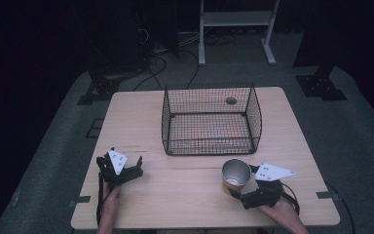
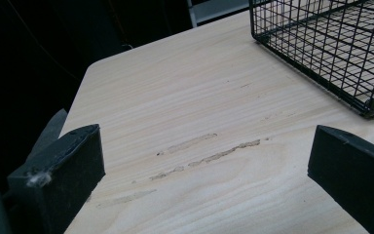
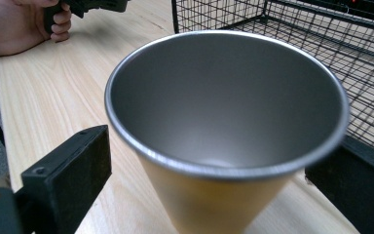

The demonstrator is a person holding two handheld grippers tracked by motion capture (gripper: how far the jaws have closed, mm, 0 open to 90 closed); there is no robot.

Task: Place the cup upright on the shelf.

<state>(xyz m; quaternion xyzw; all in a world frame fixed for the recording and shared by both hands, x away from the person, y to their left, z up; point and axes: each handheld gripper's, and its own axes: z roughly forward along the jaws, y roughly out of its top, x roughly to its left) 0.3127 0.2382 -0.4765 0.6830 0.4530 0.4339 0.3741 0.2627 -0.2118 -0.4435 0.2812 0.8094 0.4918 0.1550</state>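
An empty metal cup (image 1: 235, 176) with a yellow outer wall stands upright near the table's front right. In the right gripper view the cup (image 3: 224, 122) sits between the two black jaws. My right gripper (image 1: 236, 189) is open around it, and a gap shows between the left jaw and the cup's wall. The right jaw is partly hidden behind the rim. A black wire basket (image 1: 209, 146) stands empty at the middle back of the table. My left gripper (image 1: 120, 165) rests at the front left, open, with bare wood between its jaws (image 2: 204, 151).
The light wooden table (image 1: 175, 204) has scuff marks (image 2: 209, 148) in front of the left gripper. The basket's corner (image 2: 321, 44) lies to that gripper's right. A white metal stand (image 1: 236, 19) and cables (image 1: 156, 53) are on the floor beyond the table. The person's other hand (image 3: 19, 24) shows far left.
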